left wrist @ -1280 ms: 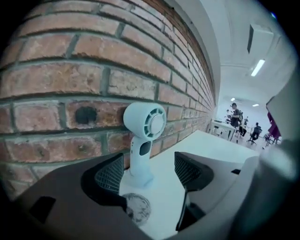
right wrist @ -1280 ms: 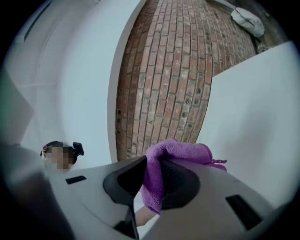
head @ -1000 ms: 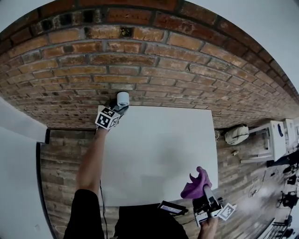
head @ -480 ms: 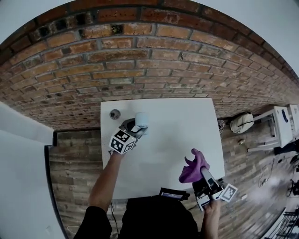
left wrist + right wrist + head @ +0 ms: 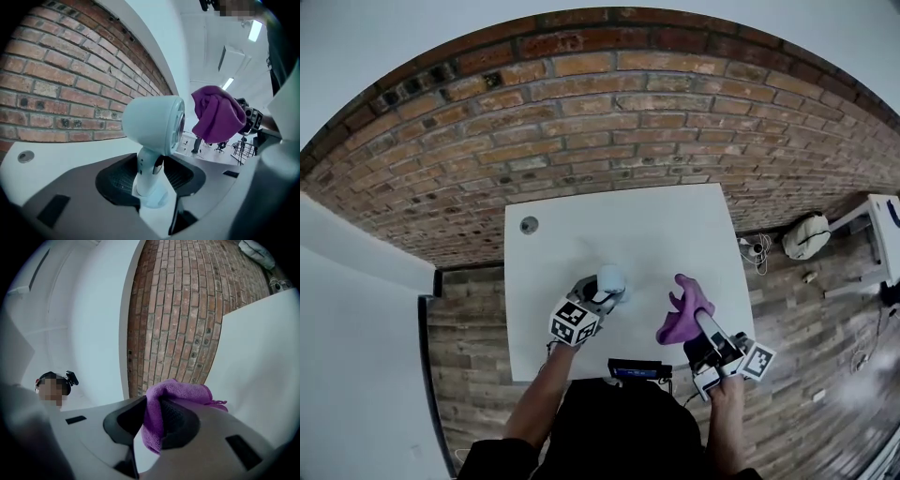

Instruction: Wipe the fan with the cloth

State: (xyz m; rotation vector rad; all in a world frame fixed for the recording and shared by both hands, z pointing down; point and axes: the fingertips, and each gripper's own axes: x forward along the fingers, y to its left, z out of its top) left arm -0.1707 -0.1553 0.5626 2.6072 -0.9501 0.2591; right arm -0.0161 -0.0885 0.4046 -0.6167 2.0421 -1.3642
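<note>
A small white fan [image 5: 610,278] with a round head on a short stem is held off the white table [image 5: 581,234]. My left gripper [image 5: 605,292] is shut on the fan's stem [image 5: 149,171]; its jaws have just closed on it. In the left gripper view the fan head [image 5: 152,124] faces right, toward the purple cloth [image 5: 218,115]. My right gripper [image 5: 699,322] is shut on that cloth [image 5: 682,317] and holds it up just right of the fan, apart from it. The cloth [image 5: 183,391] bunches over the right gripper [image 5: 152,420] and hangs between its jaws.
A small grey round disc [image 5: 529,224] lies at the table's far left corner. A brick wall [image 5: 609,122] rises behind the table. A dark flat device [image 5: 637,369] sits at the table's near edge. A pale bag [image 5: 806,234] lies on the floor to the right.
My left gripper closed on the fan at the far left corner by the wall and carried it to the table's near middle. The disc stayed there. The cloth barely moved.
</note>
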